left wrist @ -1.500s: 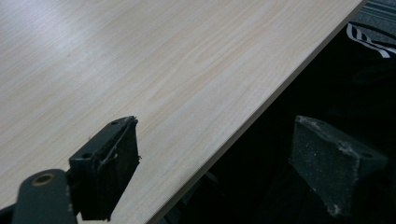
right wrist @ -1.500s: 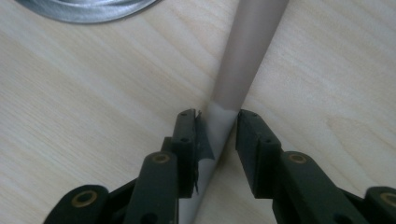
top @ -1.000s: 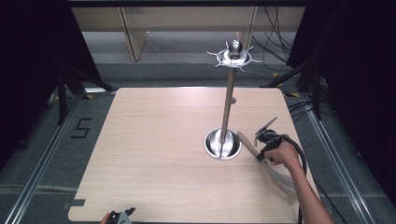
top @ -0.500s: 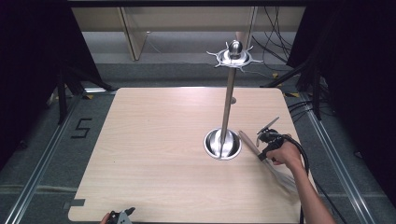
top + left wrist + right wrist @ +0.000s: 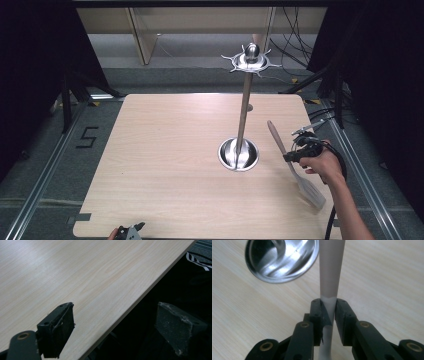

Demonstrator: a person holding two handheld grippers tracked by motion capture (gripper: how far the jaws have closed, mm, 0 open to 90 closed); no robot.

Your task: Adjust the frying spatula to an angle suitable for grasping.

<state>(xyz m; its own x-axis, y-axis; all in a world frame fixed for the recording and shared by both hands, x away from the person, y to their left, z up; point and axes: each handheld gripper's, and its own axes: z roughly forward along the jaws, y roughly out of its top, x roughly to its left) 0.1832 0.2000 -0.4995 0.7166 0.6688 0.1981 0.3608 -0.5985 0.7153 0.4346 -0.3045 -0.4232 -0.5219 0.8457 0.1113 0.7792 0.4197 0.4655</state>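
A slotted spatula [image 5: 295,162] was held just to the right of the utensil stand's round steel base [image 5: 239,154], its wooden handle pointing toward the table's far edge and its slotted blade toward the near right corner. The right gripper [image 5: 301,151] was clenched on the spatula's shaft; in the right gripper view both black jaws pressed against the pale handle [image 5: 329,277], with the shiny base [image 5: 280,260] near, up and to the left. From the base a slim pole [image 5: 244,107] rose upright to a crown of hooks [image 5: 251,59]. The base stood right of centre on the pale wooden table [image 5: 165,150]; left of it, the tabletop lay bare out to the left edge, whereas the spatula's blade sat near the right edge. The left gripper [image 5: 131,232] sat at the near edge, well apart from the base, its jaws spread wide and holding nothing, one finger [image 5: 58,327] over the wood, the other [image 5: 178,327] beyond the table's rim.
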